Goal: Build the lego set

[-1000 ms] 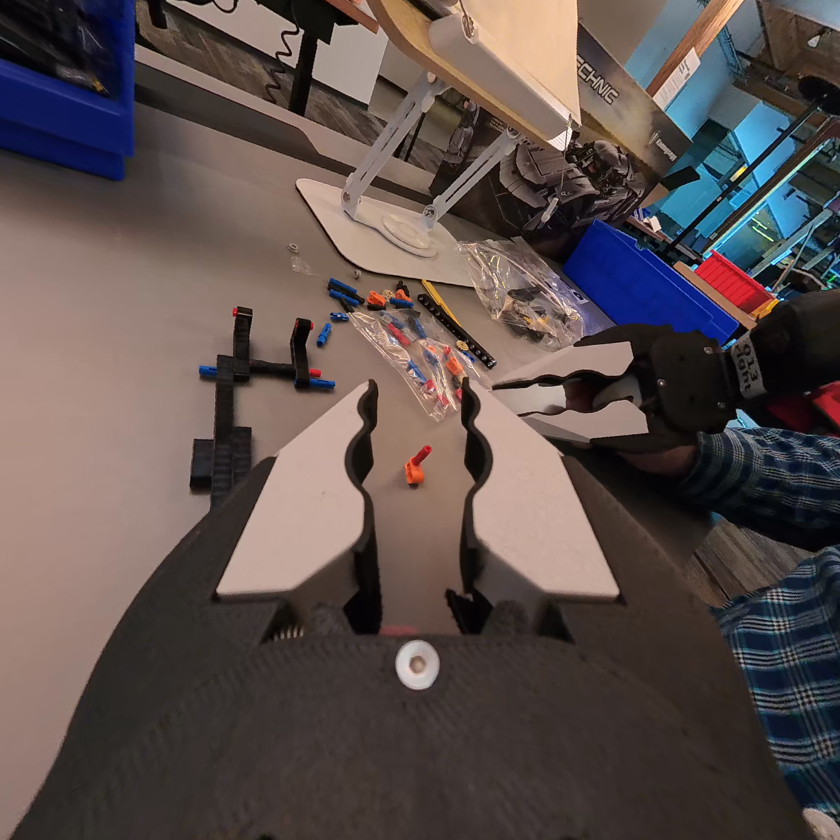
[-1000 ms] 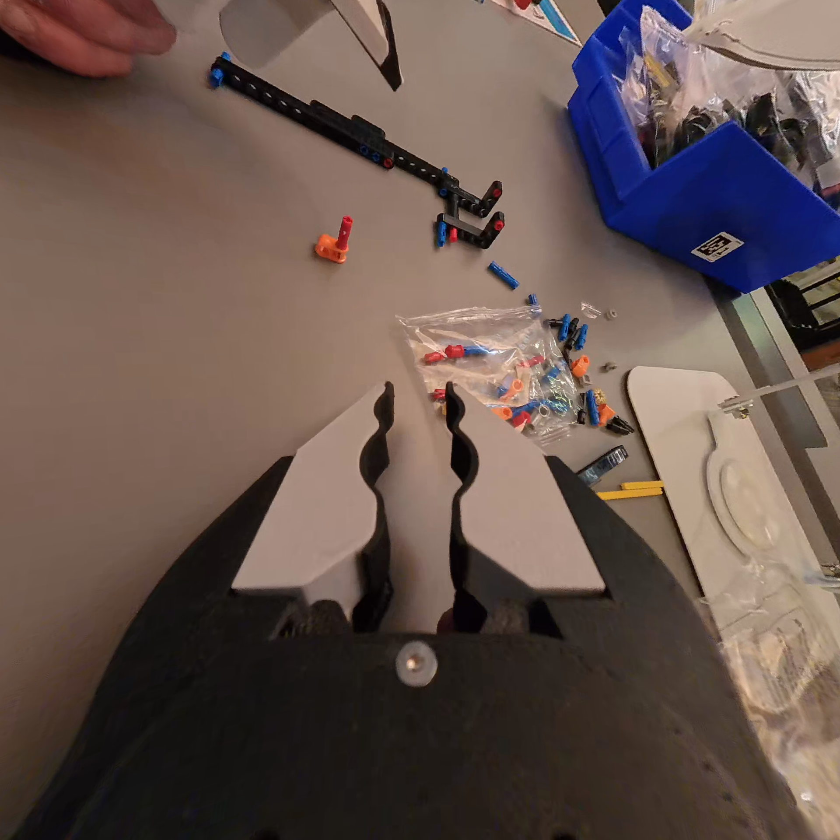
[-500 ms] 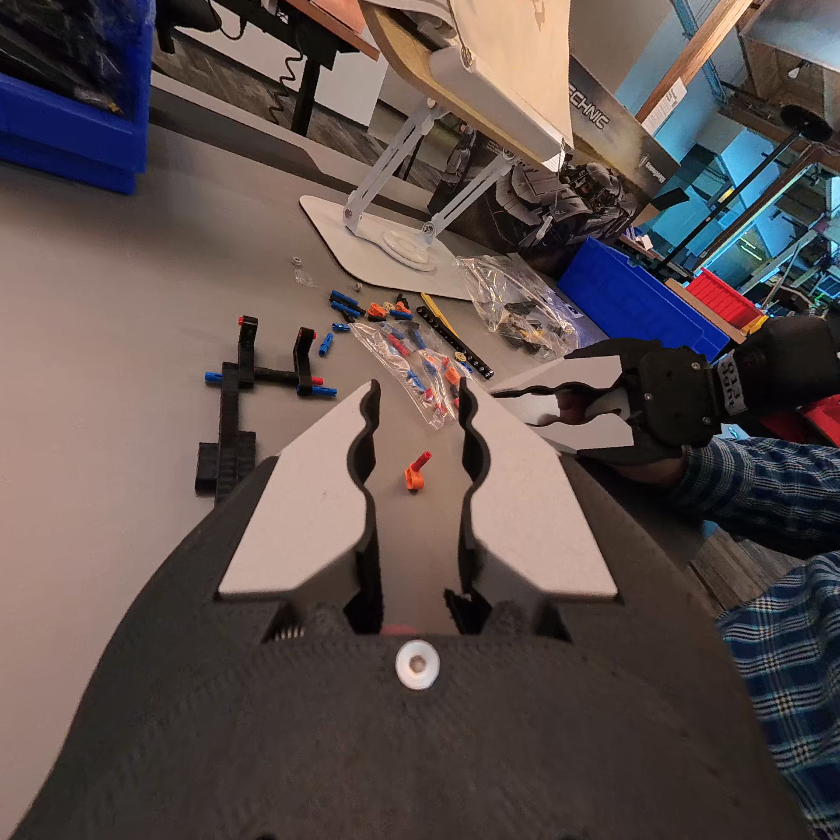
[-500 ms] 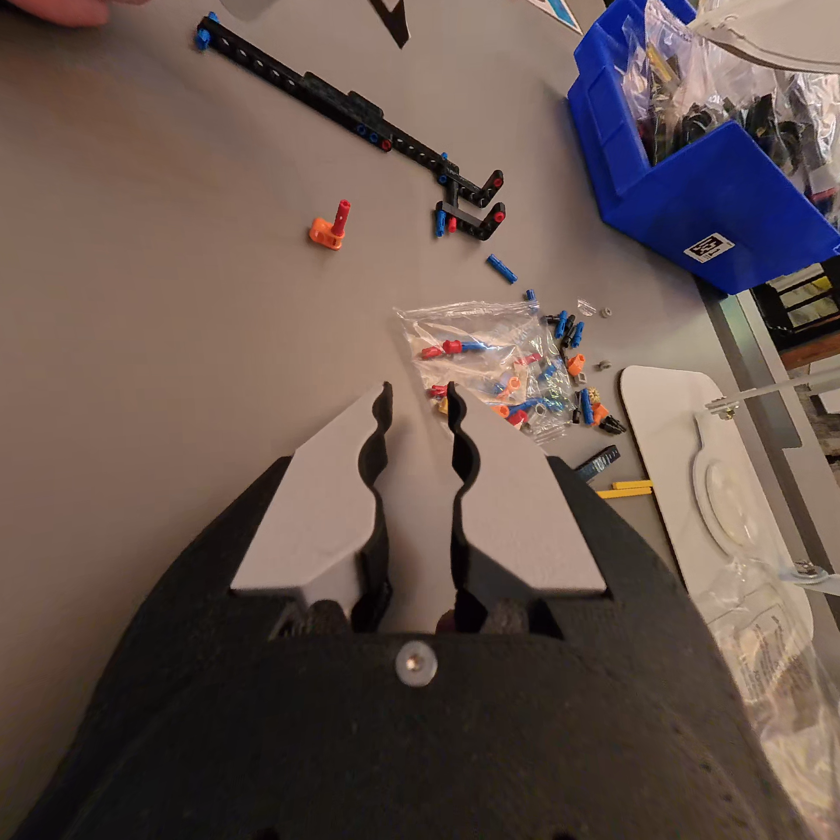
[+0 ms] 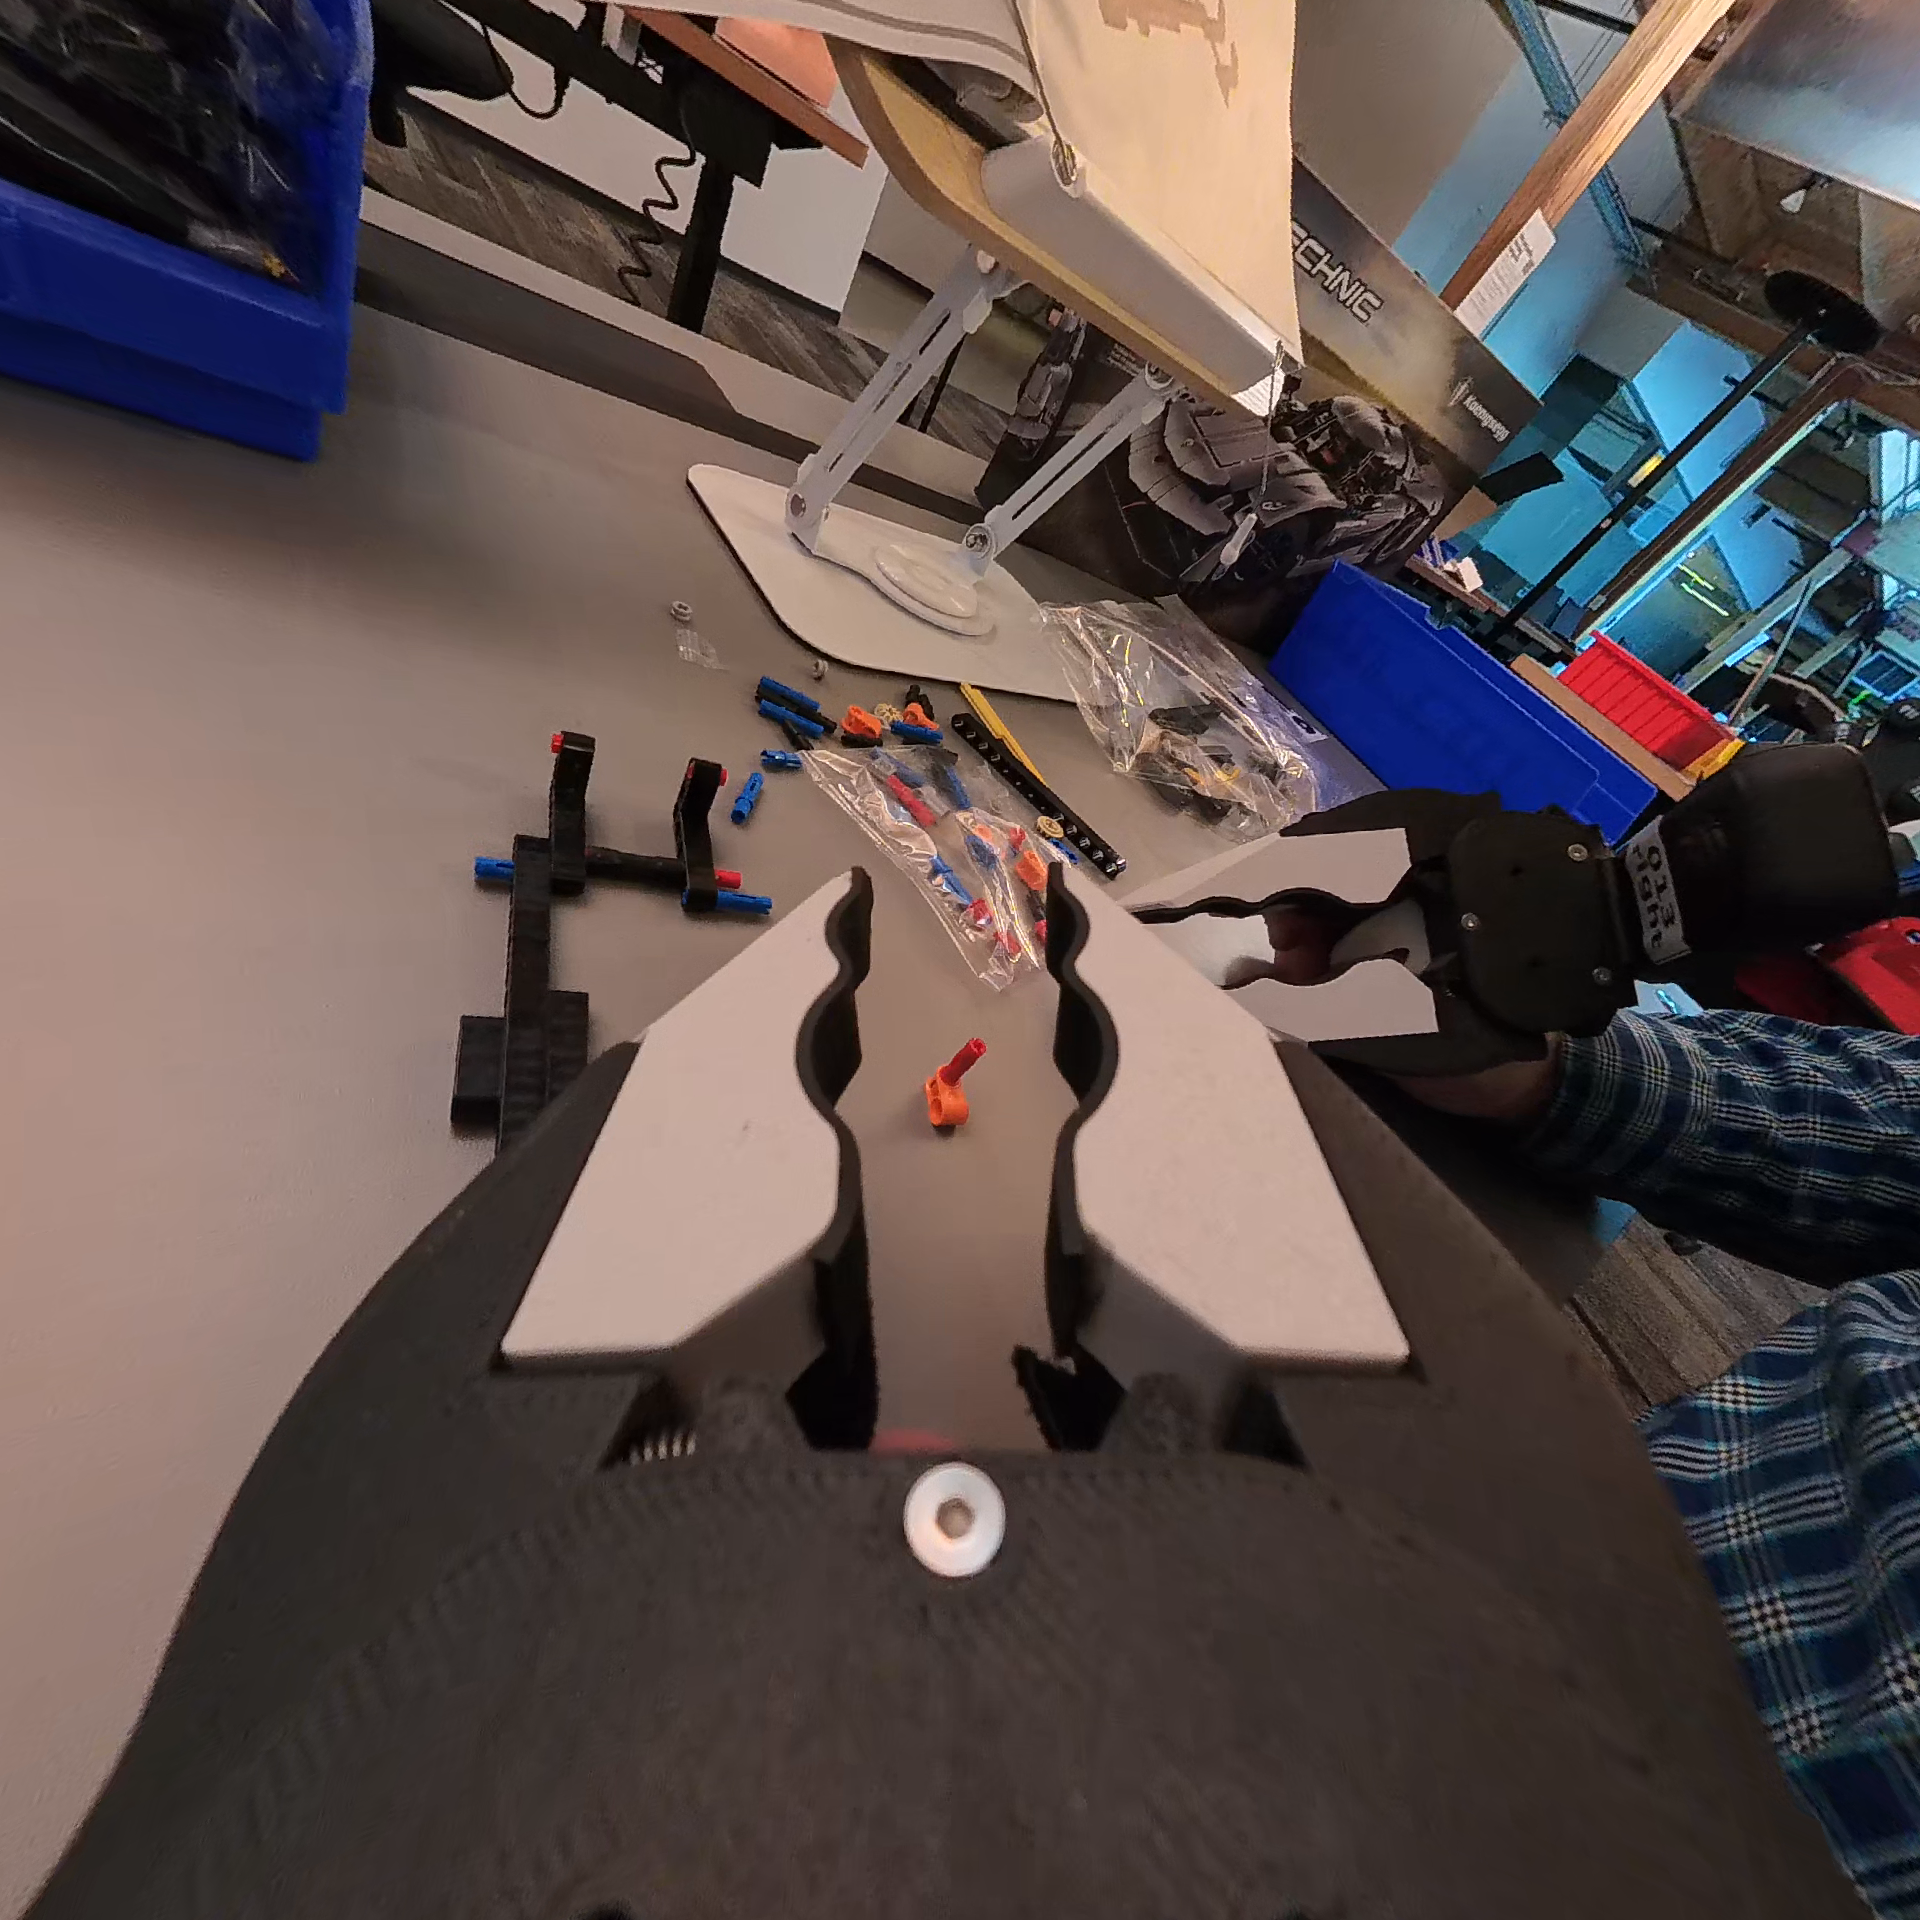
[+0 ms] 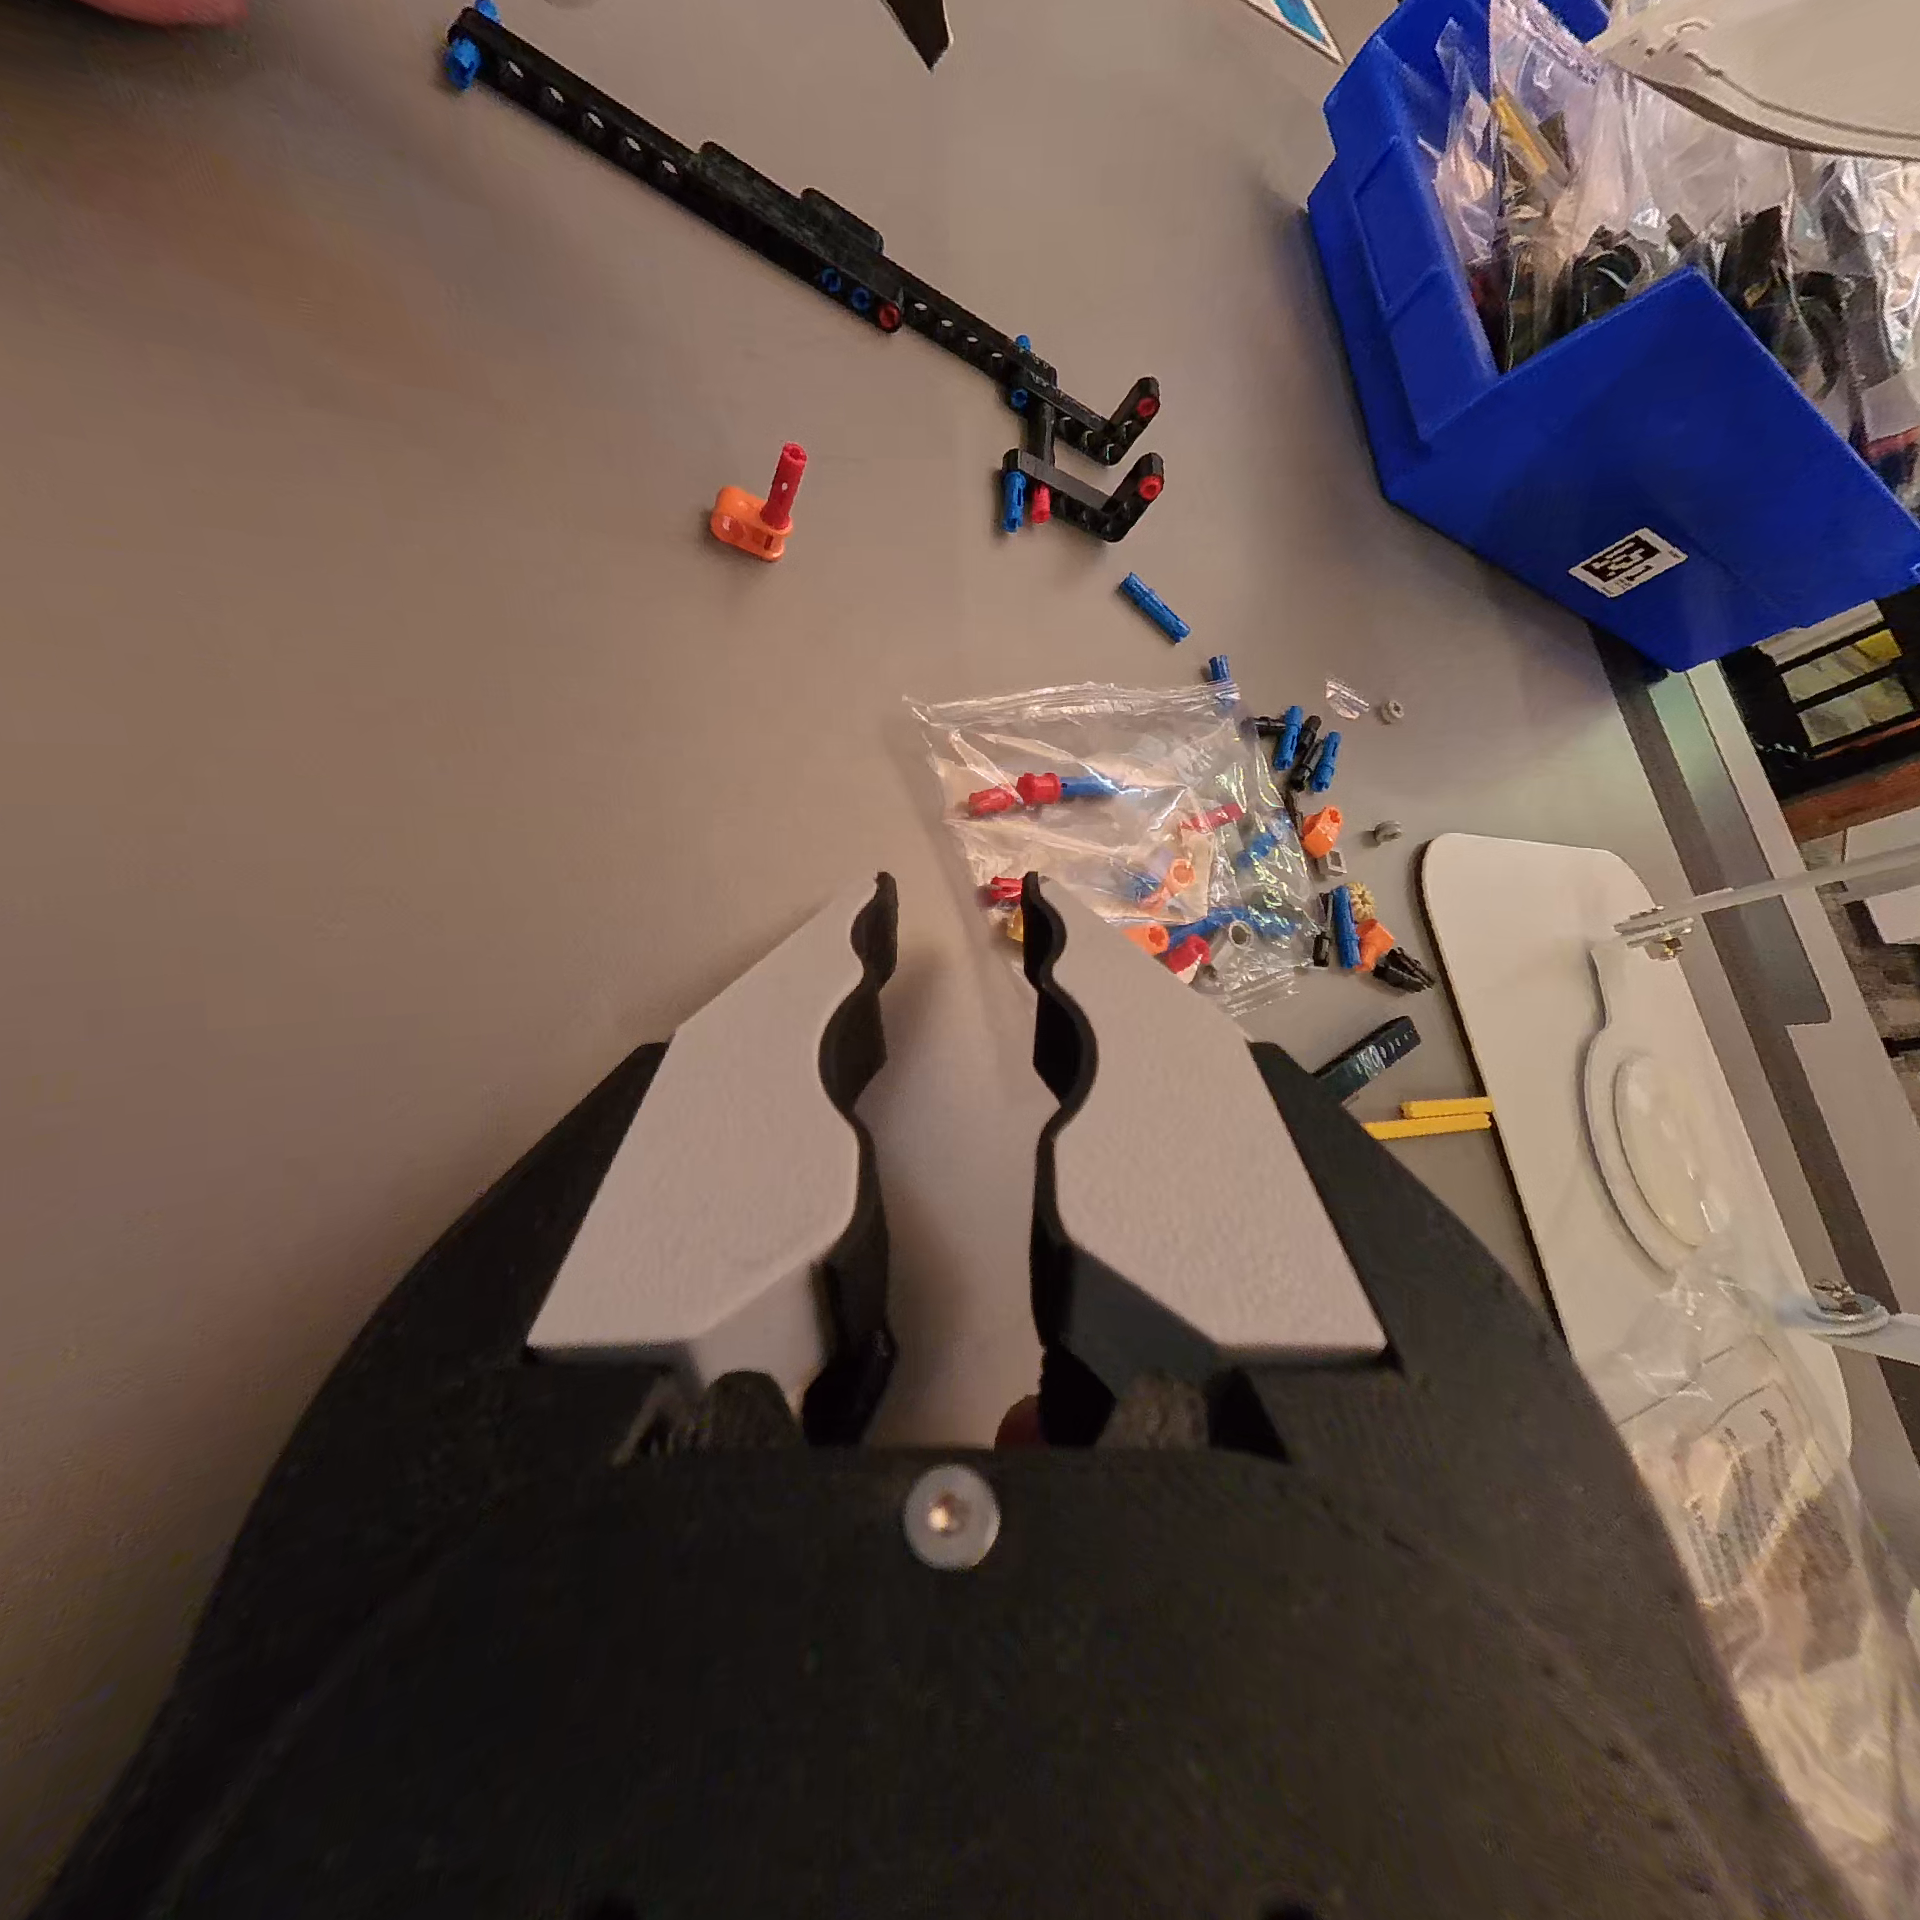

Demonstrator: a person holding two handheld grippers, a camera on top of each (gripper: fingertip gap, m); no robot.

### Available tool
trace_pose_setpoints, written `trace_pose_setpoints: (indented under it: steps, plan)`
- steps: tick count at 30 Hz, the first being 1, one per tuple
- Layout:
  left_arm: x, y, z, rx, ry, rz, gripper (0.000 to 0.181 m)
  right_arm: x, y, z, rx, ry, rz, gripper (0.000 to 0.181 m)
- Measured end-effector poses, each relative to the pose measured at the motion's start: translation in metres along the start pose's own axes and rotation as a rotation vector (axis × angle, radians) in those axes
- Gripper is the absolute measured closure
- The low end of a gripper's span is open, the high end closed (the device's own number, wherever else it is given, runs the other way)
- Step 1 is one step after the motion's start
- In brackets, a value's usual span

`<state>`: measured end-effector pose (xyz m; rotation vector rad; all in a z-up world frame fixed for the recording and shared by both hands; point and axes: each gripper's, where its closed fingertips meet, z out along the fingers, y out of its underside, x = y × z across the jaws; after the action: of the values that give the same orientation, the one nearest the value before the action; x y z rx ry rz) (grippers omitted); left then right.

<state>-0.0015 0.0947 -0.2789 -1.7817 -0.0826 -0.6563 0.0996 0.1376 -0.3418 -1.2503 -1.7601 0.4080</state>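
An orange connector with a red pin (image 5: 951,1087) (image 6: 762,503) lies on the grey table (image 5: 260,727), framed between the fingers of my left gripper (image 5: 956,888), which is open and empty above it. A black beam assembly with blue and red pins (image 5: 582,862) (image 6: 831,260) lies to the left of it. My right gripper (image 6: 956,888) is open and empty over the table, next to a clear bag of small pins (image 6: 1122,831) (image 5: 935,862). It also shows at the right in the left wrist view (image 5: 1174,935).
Loose pins and connectors (image 5: 842,717) (image 6: 1320,790), a black beam (image 5: 1029,790) and a yellow piece (image 6: 1434,1117) lie near a white stand base (image 5: 883,582) (image 6: 1558,1039). Blue bins (image 5: 156,312) (image 6: 1610,416) (image 5: 1455,707) and a second parts bag (image 5: 1184,717) stand around. There is about 12 cm between the tips of the two grippers. From my right tips it is roughly 15 cm to the yellow piece (image 6: 1434,1117); from my left, 25 cm.
My left gripper has drawn back slightly; the orange piece sits deeper between its fingers. My right gripper has shifted a little, the bag now nearer its tips. A hand has left the right view's top.
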Motion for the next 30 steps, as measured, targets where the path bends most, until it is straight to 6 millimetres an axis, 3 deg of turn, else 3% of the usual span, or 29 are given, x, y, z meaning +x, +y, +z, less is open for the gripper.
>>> trace_pose_setpoints:
  steps: [12, 24, 30]
  plan:
    - [0.0, -0.002, -0.001, 0.01, 0.002, -0.003, 0.15, 0.001, 0.0, 0.0, 0.003, 0.004, -0.005, 0.161]
    - [0.003, -0.008, -0.004, 0.048, 0.004, 0.025, 0.146, 0.007, -0.004, -0.019, 0.073, -0.042, 0.142, 0.174]
    - [0.015, -0.004, 0.012, -0.062, -0.046, 0.087, 0.147, 0.042, 0.005, -0.026, 0.012, -0.021, 0.255, 0.179]
